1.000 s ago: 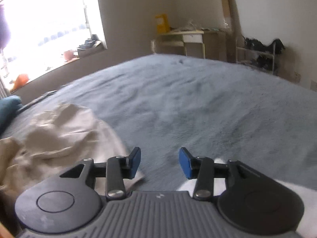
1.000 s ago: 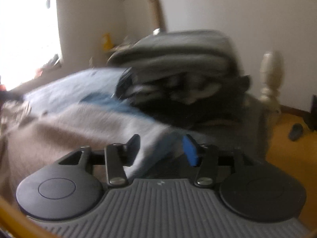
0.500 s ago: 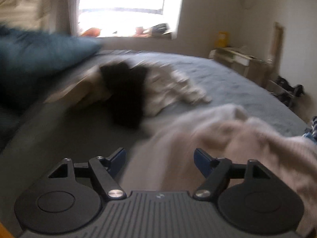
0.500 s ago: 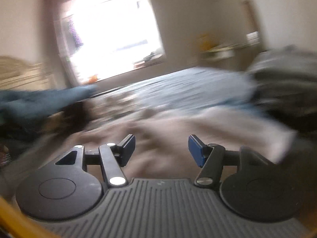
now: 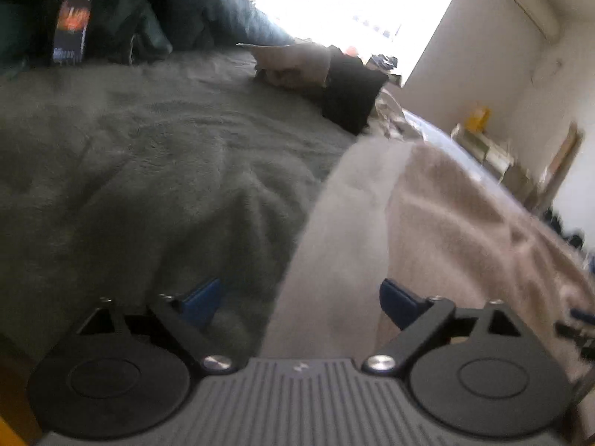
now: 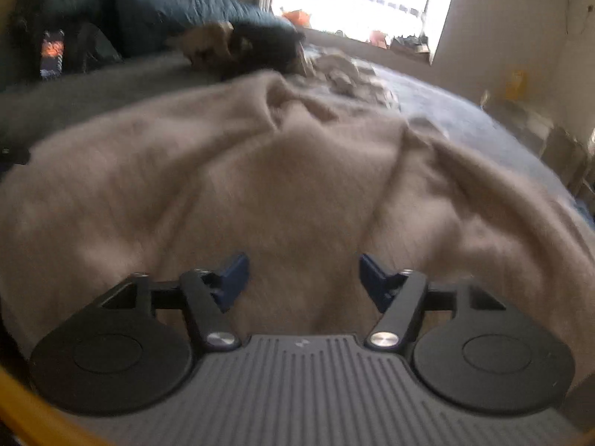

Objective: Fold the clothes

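Both hand-held grippers have their blue-padded fingers spread wide with nothing pinched: the left hand-held gripper straddles the edge of the beige sweater, one finger over the grey bed blanket, while the right hand-held gripper hangs just above the sweater's rumpled middle. Farther up the bed lie a black garment, a pale crumpled garment and a dark blue duvet.
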`<state>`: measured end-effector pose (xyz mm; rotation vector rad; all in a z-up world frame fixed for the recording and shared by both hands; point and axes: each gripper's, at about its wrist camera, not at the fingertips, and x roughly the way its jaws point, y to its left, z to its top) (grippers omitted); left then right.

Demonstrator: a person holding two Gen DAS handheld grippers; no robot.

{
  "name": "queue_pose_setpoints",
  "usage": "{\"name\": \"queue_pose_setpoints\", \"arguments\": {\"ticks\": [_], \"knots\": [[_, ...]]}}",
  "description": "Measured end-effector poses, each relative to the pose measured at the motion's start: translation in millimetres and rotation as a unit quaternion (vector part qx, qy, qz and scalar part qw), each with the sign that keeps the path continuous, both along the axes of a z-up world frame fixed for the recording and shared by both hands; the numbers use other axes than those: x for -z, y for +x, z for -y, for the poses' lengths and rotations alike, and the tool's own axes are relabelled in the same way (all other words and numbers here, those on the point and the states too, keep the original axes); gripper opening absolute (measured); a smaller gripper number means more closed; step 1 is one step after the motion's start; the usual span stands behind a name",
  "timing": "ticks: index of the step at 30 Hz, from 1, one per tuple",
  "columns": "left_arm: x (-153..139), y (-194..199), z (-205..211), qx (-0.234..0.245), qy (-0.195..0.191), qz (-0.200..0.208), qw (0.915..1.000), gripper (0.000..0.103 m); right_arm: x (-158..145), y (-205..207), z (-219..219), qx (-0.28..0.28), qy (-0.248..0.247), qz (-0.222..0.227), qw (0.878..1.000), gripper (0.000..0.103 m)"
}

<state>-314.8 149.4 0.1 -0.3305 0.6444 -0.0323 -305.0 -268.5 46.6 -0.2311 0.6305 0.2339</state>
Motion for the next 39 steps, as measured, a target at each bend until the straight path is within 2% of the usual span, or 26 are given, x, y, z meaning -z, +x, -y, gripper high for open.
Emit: {"name": "queue_pose_setpoints", "arguments": {"ticks": [3, 4, 7, 9, 11, 13, 14, 15, 16, 17, 19, 20, 23, 24, 26, 29, 31, 34, 35, 36, 39], "knots": [[3, -6, 11, -0.001, 0.055, 0.006, 0.9985, 0.096, 6, -4, 13, -0.004, 0.044, -0.031, 0.999, 0.069], [4, -5, 12, -0.005, 0.058, 0.008, 0.9983, 0.096, 7, -5, 13, -0.005, 0.044, -0.032, 0.999, 0.069], [2, -2, 13, 0.002, 0.033, 0.014, 0.9994, 0.095, 11, -5, 11, -0.002, 0.048, -0.032, 0.998, 0.069], [-3, -6, 19, 0.037, 0.013, 0.029, 0.9988, 0.085, 12, -5, 10, -0.001, 0.049, -0.033, 0.998, 0.069], [-7, -2, 30, 0.067, 0.02, 0.019, 0.9974, 0.086, 12, -6, 10, -0.001, 0.049, -0.033, 0.998, 0.069], [-6, 5, 34, 0.073, 0.029, 0.006, 0.9969, 0.083, 12, -6, 12, -0.001, 0.052, -0.032, 0.998, 0.069], [-5, 8, 33, 0.075, 0.02, 0.002, 0.997, 0.072, 13, -5, 13, -0.001, 0.054, -0.031, 0.998, 0.069], [-5, 9, 28, 0.078, 0.003, 0.003, 0.9969, 0.052, 13, -5, 14, 0.0, 0.056, -0.031, 0.998, 0.069], [-7, 7, 23, 0.085, -0.017, 0.009, 0.9962, 0.044, 12, -6, 15, 0.0, 0.057, -0.03, 0.998, 0.069], [-9, 5, 18, 0.092, -0.036, 0.016, 0.995, 0.031, 12, -6, 16, 0.001, 0.058, -0.03, 0.998, 0.069], [-9, 4, 6, 0.097, -0.081, 0.025, 0.9916, 0.023, 12, -8, 19, 0.002, 0.062, -0.029, 0.998, 0.069], [-6, 4, -2, 0.093, -0.113, 0.027, 0.9889, 0.014, 12, -8, 20, 0.001, 0.063, -0.029, 0.998, 0.069], [4, 5, -26, 0.081, -0.21, 0.037, 0.9736, 0.017, 11, -9, 21, 0.0, 0.062, -0.028, 0.998, 0.069], [8, 9, -31, 0.076, -0.215, 0.024, 0.9734, 0.031, 10, -9, 21, 0.0, 0.059, -0.027, 0.998, 0.069], [16, 18, -34, 0.07, -0.19, -0.012, 0.9792, 0.046, 8, -11, 21, 0.001, 0.051, -0.022, 0.998, 0.07], [23, 19, -27, 0.101, -0.147, 0.011, 0.984, 0.048, 3, -16, 25, 0.015, 0.031, -0.007, 0.999, 0.071], [25, 20, -22, 0.094, -0.144, 0.012, 0.985, 0.05, -2, -21, 33, 0.033, 0.016, 0.008, 0.999, 0.072], [25, 32, -25, 0.058, -0.181, -0.022, 0.9815, 0.046, -6, -24, 53, 0.068, 0.004, 0.024, 0.997, 0.072], [24, 39, -27, 0.049, -0.19, -0.043, 0.9796, 0.037, -7, -24, 61, 0.08, 0.002, 0.028, 0.996, 0.072], [22, 44, -30, 0.038, -0.191, -0.063, 0.9788, 0.017, -7, -22, 68, 0.092, 0.0, 0.032, 0.995, 0.073], [20, 44, -33, 0.048, -0.21, -0.046, 0.9755, 0.009, -6, -14, 84, 0.11, -0.009, 0.045, 0.993, 0.073]]}}
